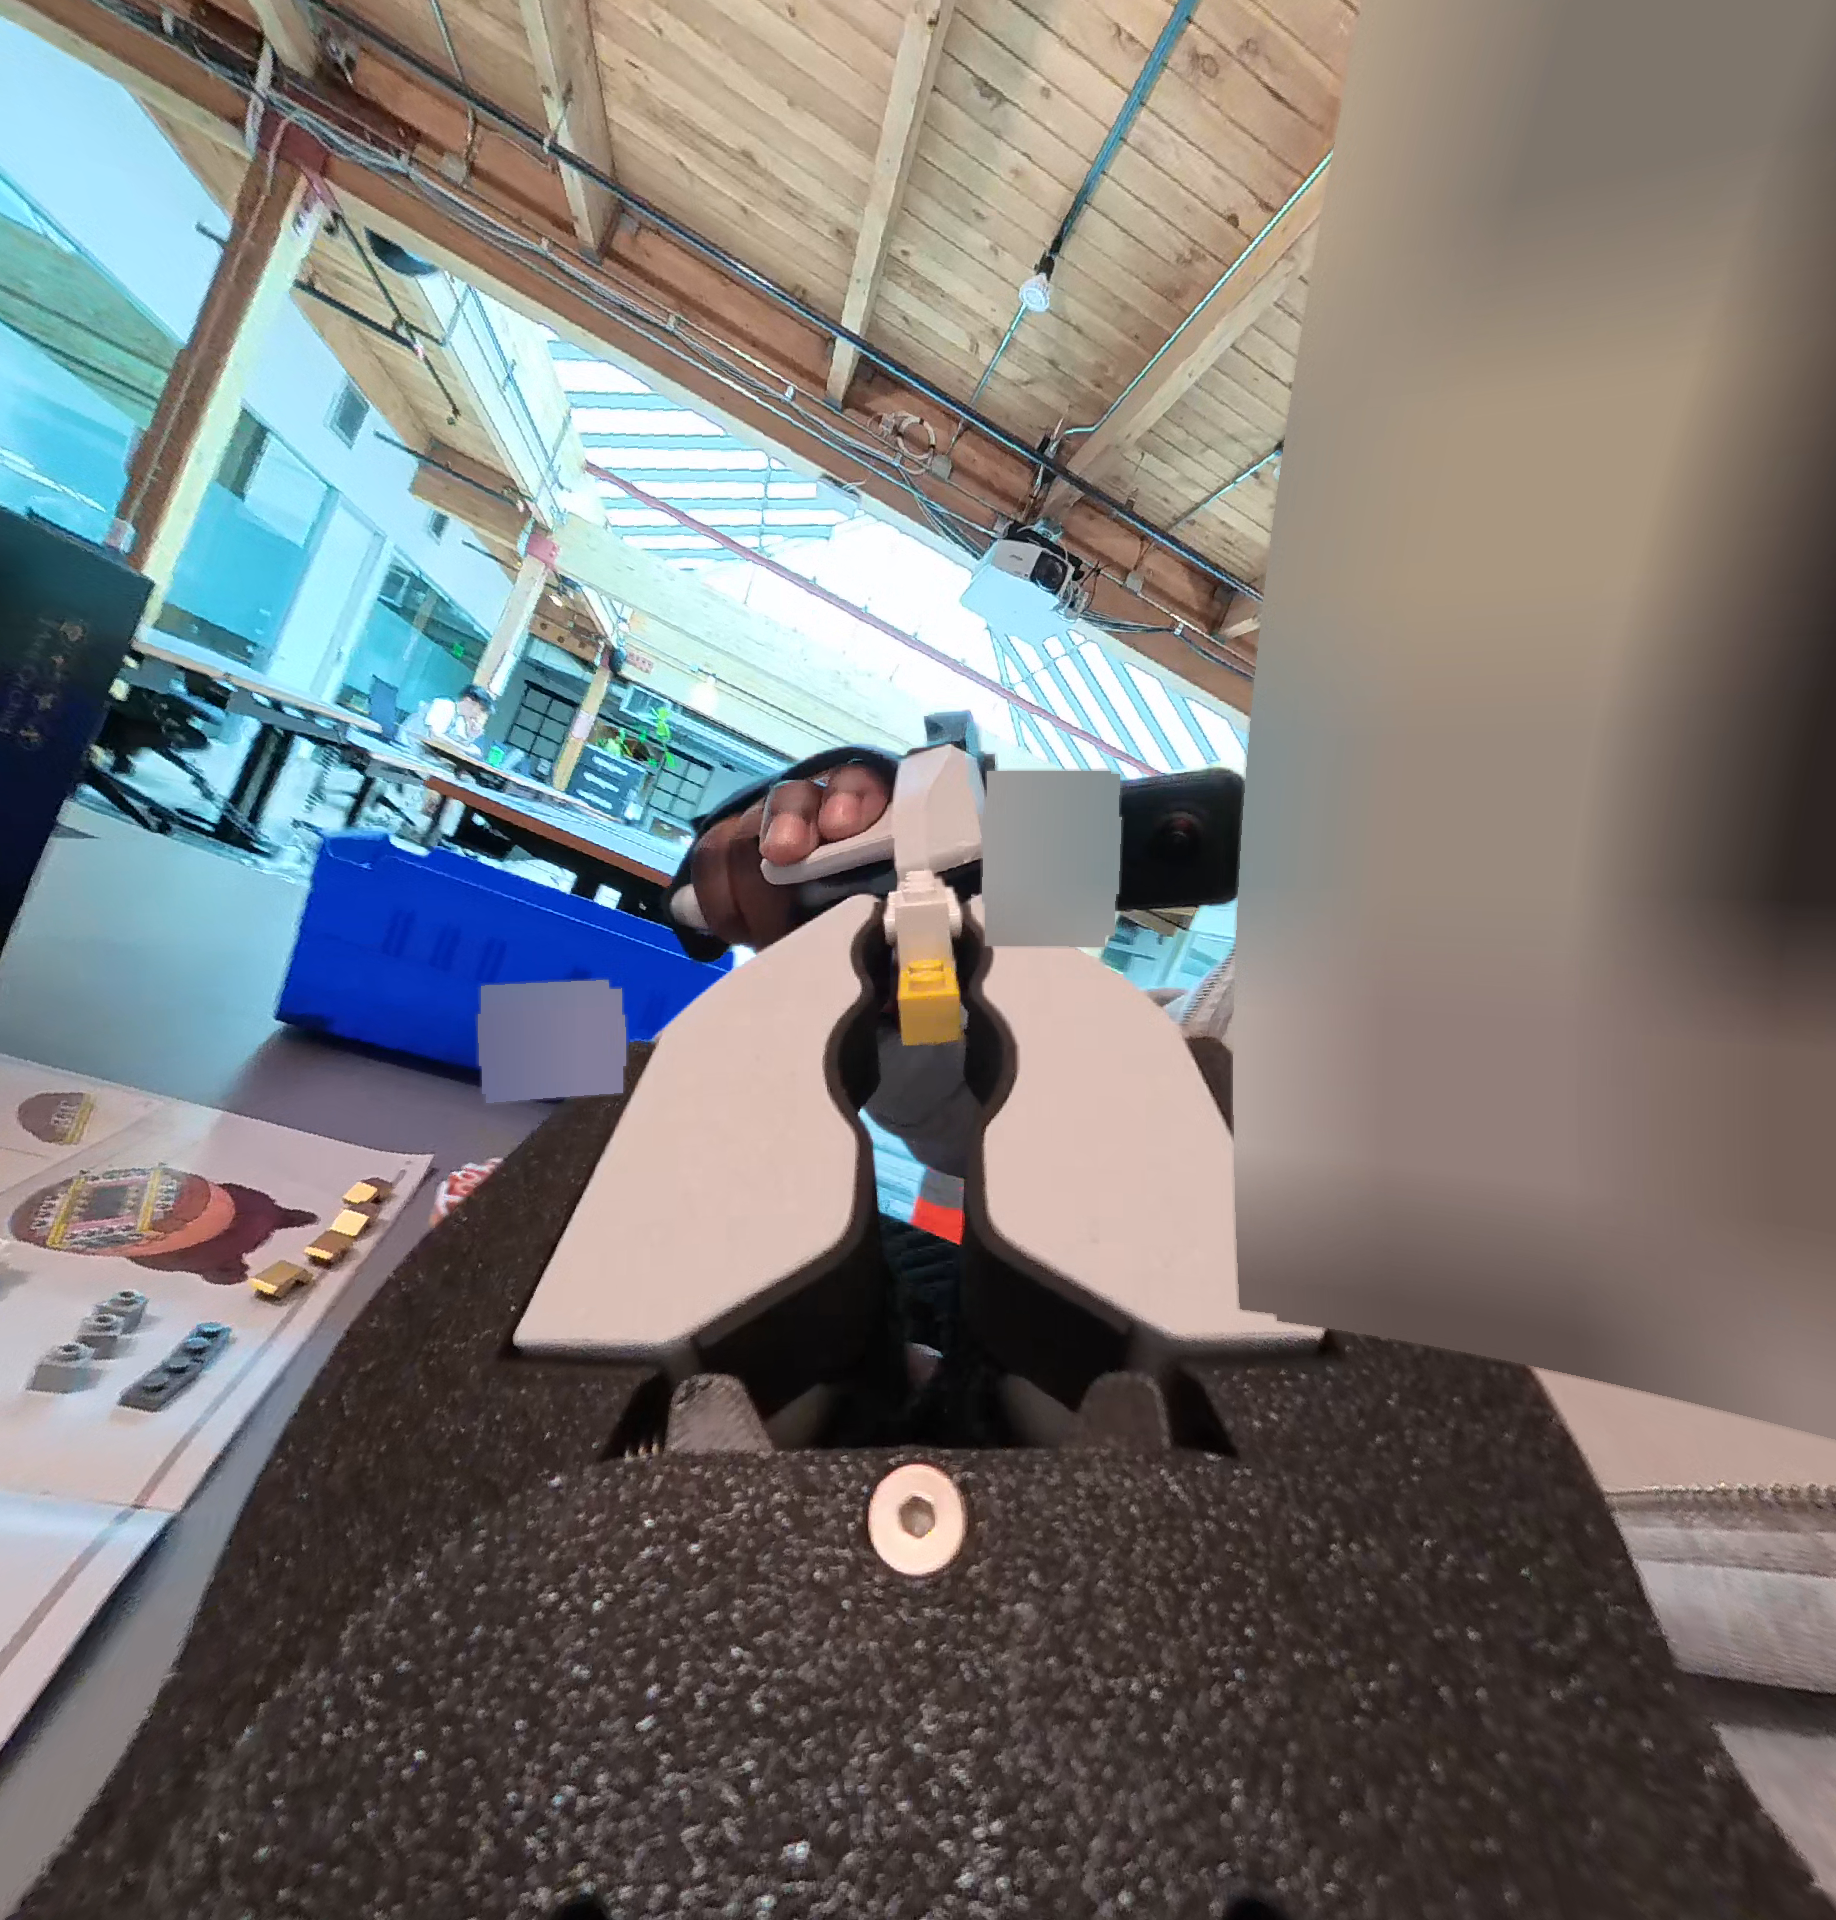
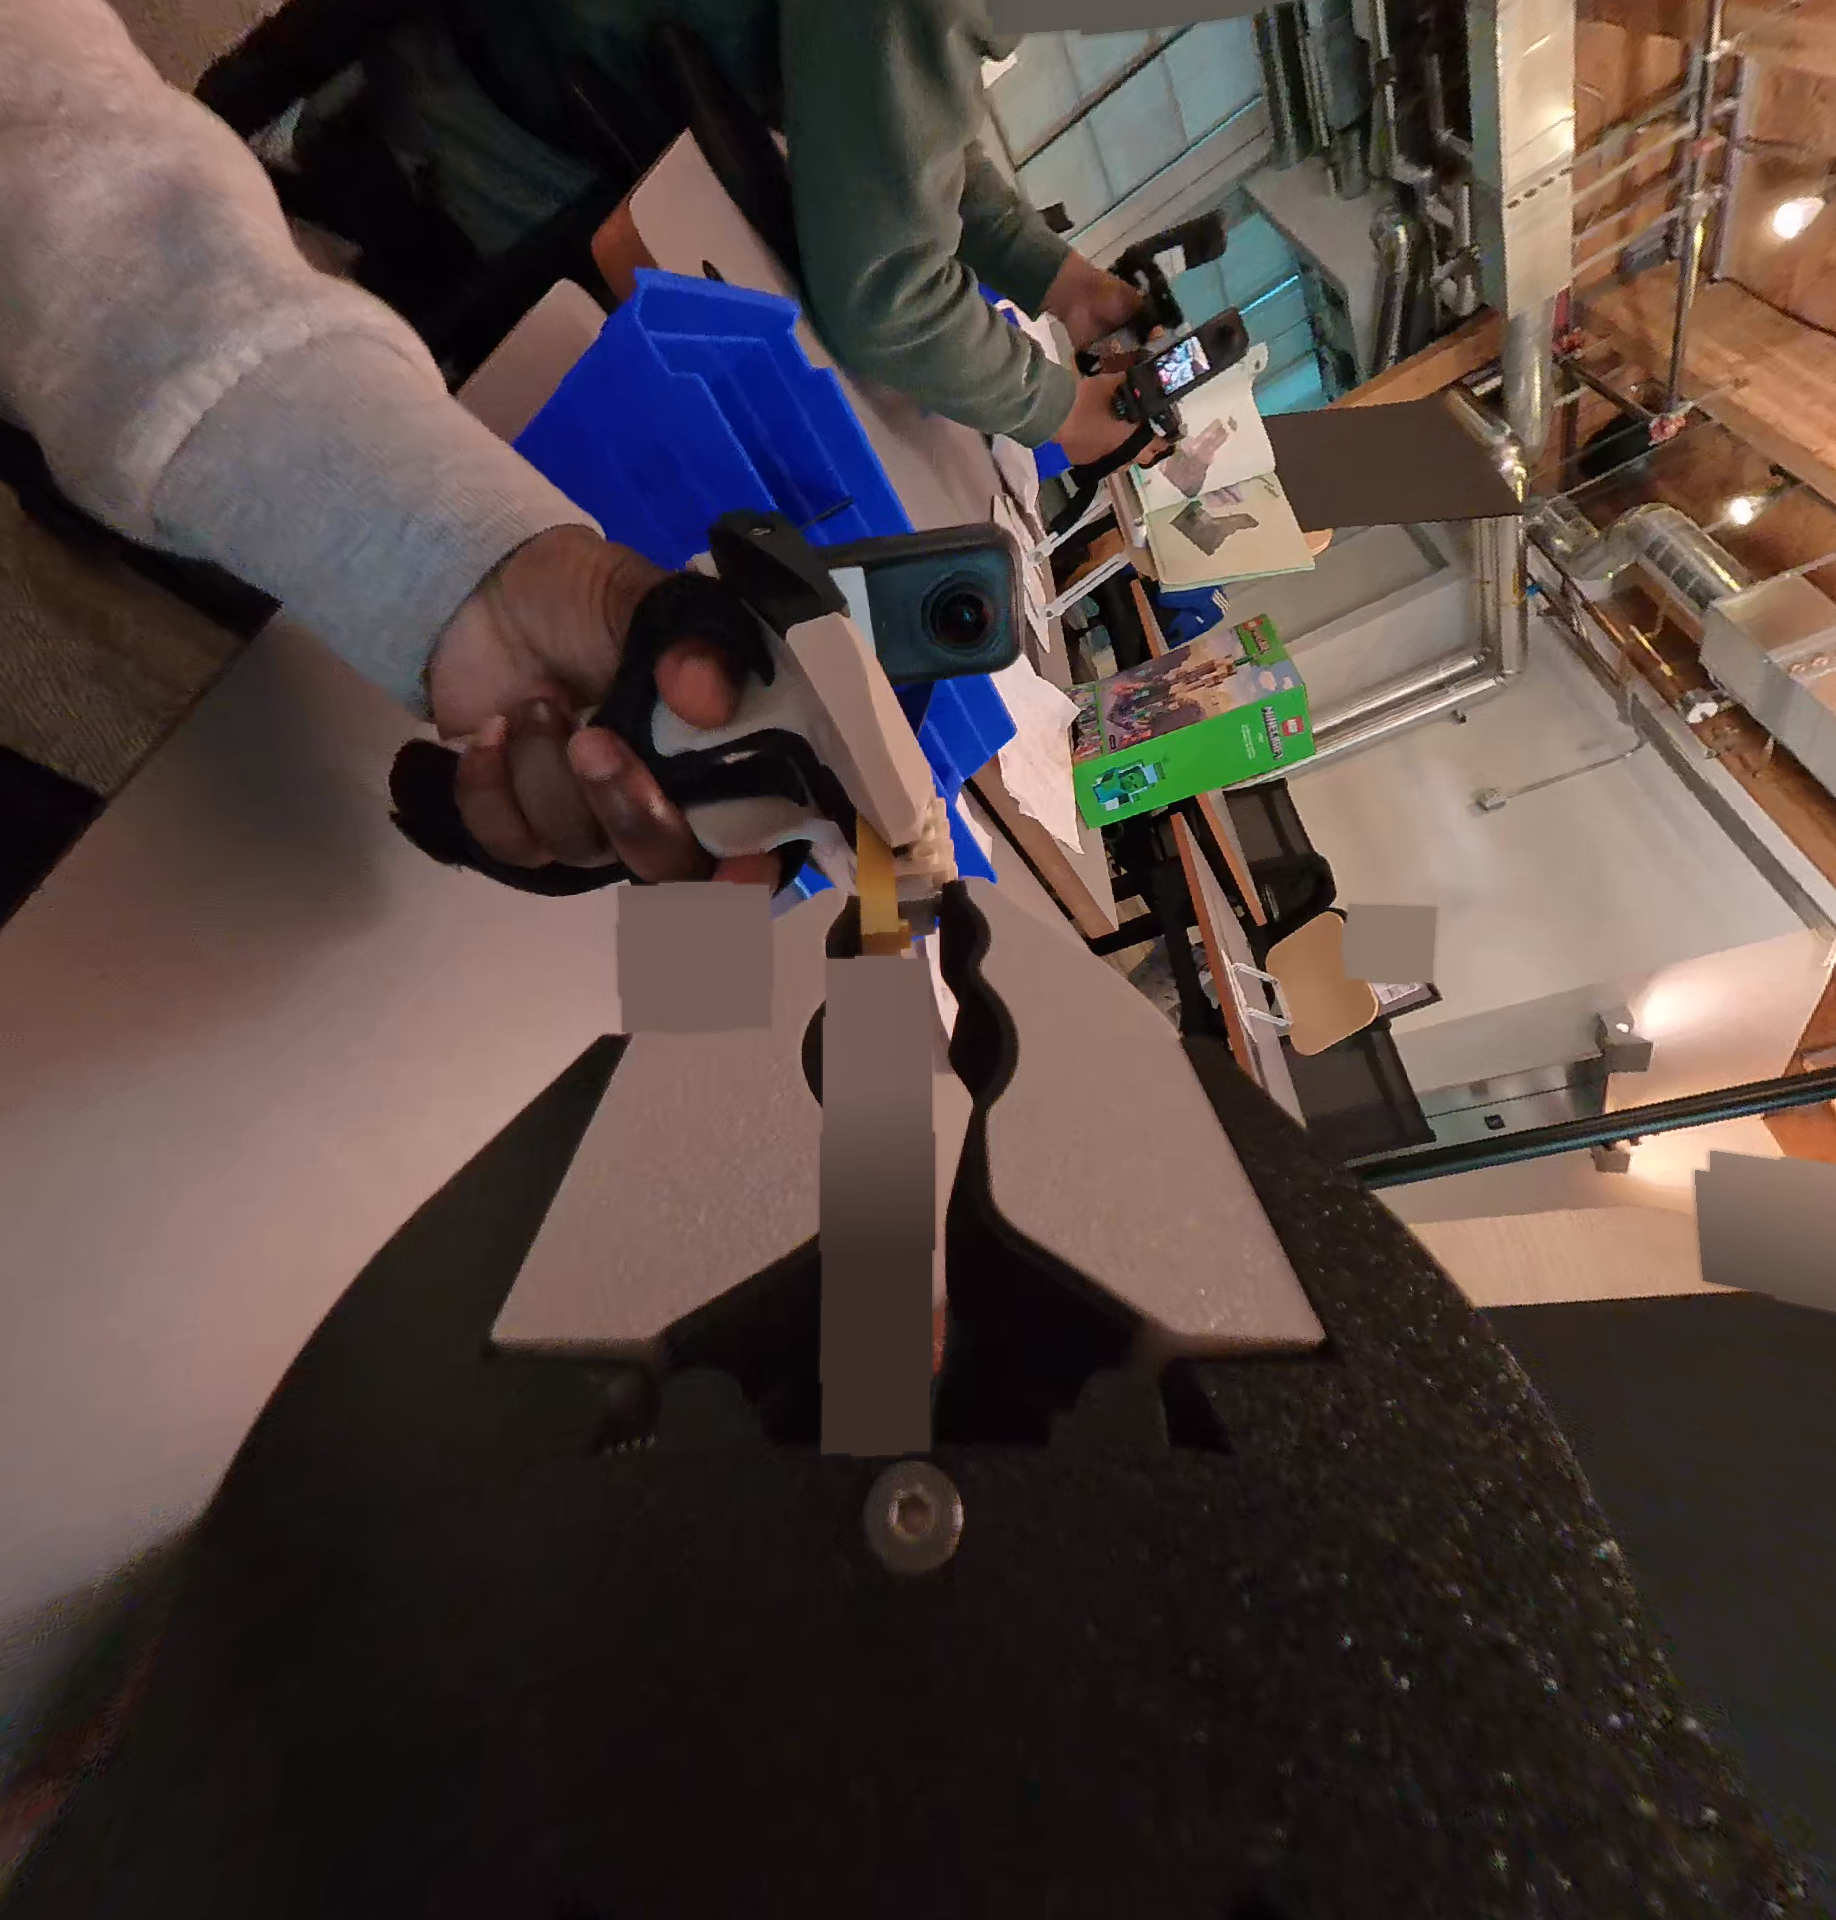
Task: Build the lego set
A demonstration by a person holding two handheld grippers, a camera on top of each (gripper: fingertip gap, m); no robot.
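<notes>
My left gripper (image 1: 924, 940) and right gripper (image 2: 898, 914) meet tip to tip above the table. Between them is a small lego assembly. In the left wrist view a yellow brick (image 1: 929, 1000) sits between my left fingers, which are closed on it. A white piece (image 1: 924, 906) is joined to its far end and sits at the tip of the right gripper (image 1: 919, 868). In the right wrist view the yellow brick (image 2: 878, 899) and a pale piece (image 2: 920, 906) sit between my right fingertips, with the left gripper (image 2: 919, 836) coming in from above. A mosaic patch hides the right gap.
An instruction sheet (image 1: 218, 1351) lies on the grey table at left. It bears several gold pieces (image 1: 322, 1236), grey bricks (image 1: 103, 1340) and a dark plate (image 1: 176, 1366). A blue bin (image 1: 457, 935) stands behind. Farther off are a green box (image 2: 1194, 727) and another person's sleeve (image 2: 914, 239). Less than 4 cm separates the two grippers' tips.
</notes>
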